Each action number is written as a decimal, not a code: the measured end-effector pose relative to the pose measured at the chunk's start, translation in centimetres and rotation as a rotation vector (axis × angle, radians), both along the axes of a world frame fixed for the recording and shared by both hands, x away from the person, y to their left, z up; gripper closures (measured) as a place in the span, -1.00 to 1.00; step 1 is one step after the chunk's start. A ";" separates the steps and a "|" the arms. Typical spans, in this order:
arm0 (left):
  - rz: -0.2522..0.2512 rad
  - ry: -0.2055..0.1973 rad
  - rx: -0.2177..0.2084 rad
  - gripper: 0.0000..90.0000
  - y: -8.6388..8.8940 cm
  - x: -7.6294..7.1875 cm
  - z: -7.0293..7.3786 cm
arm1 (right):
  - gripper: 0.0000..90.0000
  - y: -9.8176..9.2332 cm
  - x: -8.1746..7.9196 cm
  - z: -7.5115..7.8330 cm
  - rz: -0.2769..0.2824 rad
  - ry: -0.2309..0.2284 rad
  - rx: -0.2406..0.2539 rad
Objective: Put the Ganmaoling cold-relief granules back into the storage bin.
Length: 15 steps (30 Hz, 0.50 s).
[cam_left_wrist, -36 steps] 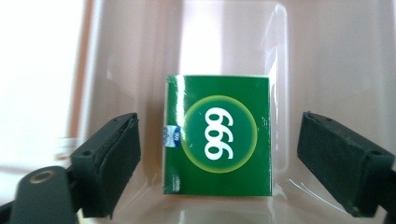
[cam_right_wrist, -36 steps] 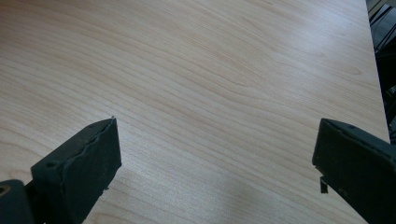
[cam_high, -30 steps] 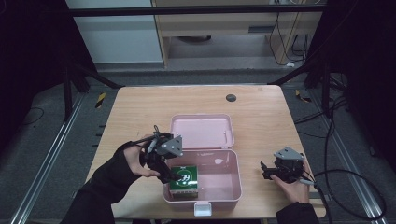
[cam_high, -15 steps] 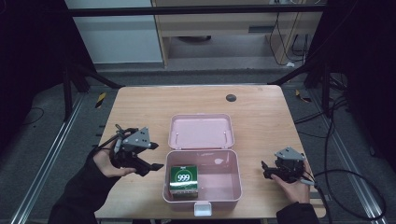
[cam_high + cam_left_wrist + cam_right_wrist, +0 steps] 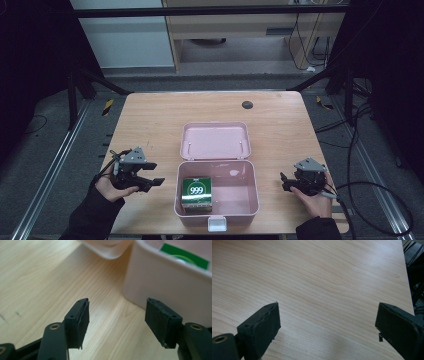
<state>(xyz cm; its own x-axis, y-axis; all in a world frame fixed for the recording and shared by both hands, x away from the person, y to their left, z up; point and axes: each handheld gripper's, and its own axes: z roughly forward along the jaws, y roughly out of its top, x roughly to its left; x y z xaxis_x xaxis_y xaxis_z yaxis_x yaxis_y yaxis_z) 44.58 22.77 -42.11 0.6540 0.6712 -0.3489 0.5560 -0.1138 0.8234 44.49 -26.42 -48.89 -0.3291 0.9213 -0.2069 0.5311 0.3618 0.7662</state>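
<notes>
An open pink box (image 5: 240, 200) sits at the table's near middle, its lid (image 5: 215, 141) lying flat behind it. A green packet marked 999 (image 5: 196, 192) lies in the box's left half. My left gripper (image 5: 152, 183) rests just left of the box, open and empty, jaws pointing at its wall. In the left gripper view the gripper (image 5: 117, 312) faces the pink box wall (image 5: 170, 287), with the green packet (image 5: 185, 256) showing over the rim. My right gripper (image 5: 284, 183) sits right of the box, open; in the right gripper view the gripper (image 5: 327, 322) holds nothing over bare wood.
A small dark round cap (image 5: 247, 104) is set in the wooden table (image 5: 150, 120) near its far edge. The box's white latch (image 5: 217, 223) hangs at the table's front edge. Cables (image 5: 370, 190) trail off the right side onto the floor.
My left gripper has drawn back leftward out of the box, leaving the green packet lying inside. The right gripper has stayed in place.
</notes>
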 end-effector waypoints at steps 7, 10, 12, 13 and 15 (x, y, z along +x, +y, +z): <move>0.088 0.006 0.024 -0.19 1.9 0.9 -2.5 | -0.87 -0.1 0.0 0.0 -0.006 0.002 -0.001; 0.115 0.010 0.080 -0.19 2.7 1.1 -3.4 | -0.87 -0.1 0.0 0.0 -0.004 0.000 -0.003; 0.138 0.011 0.087 -0.20 3.0 1.2 -3.9 | -0.88 -0.1 0.0 0.0 -0.005 -0.003 -0.004; 0.144 0.010 0.103 -0.20 3.3 1.3 -4.1 | -0.88 -0.2 0.0 0.0 -0.005 -0.004 -0.005; 0.172 0.004 0.125 -0.20 3.7 1.4 -4.4 | -0.88 -0.2 0.0 0.1 -0.008 -0.001 -0.004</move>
